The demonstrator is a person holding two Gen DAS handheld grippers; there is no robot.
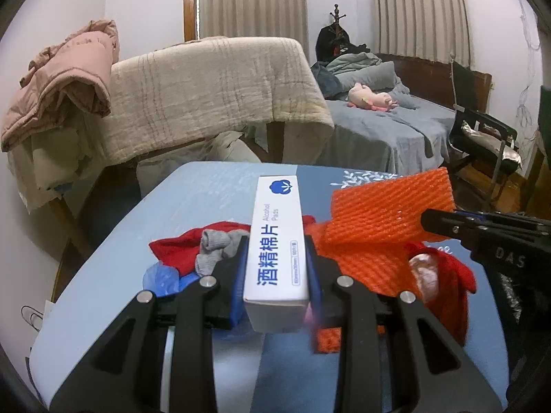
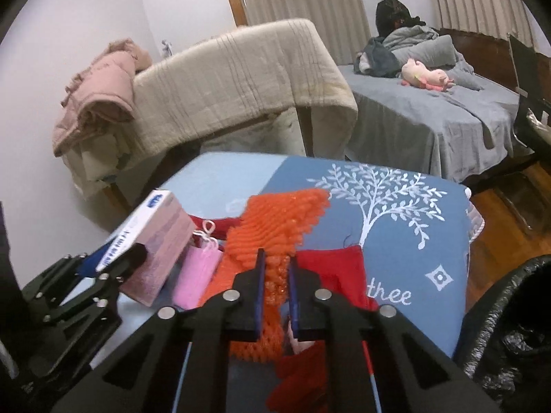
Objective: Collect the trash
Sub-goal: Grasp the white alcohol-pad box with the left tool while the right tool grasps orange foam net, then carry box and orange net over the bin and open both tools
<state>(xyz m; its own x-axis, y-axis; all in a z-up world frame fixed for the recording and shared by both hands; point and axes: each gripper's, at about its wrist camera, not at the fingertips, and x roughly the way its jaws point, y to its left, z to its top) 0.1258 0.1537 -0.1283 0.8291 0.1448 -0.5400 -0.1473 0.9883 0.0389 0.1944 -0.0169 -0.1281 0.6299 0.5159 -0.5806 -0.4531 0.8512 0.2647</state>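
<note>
My left gripper [image 1: 276, 241] is shut on a white alcohol-pad box [image 1: 275, 206], which it holds lengthwise just above the blue tablecloth [image 1: 193, 199]. From the right wrist view the same box [image 2: 162, 227] sits in that gripper [image 2: 127, 258] at the left. My right gripper [image 2: 276, 258] is shut on an orange foam net [image 2: 275, 216], whose far end sticks up past the fingers. In the left wrist view the net [image 1: 378, 206] hangs from the right gripper [image 1: 430, 222]. Under both lie a red cloth [image 2: 330, 272], a grey sock [image 1: 213, 244], a blue glove [image 1: 160, 277] and a small pink bag [image 2: 199, 272].
A bin lined with a black bag [image 2: 516, 327] stands off the table's right edge. Behind the table are a chair draped in a beige blanket [image 2: 241, 79], a pink jacket [image 2: 100, 93], a grey bed [image 2: 430, 113] and a black chair [image 1: 482, 137].
</note>
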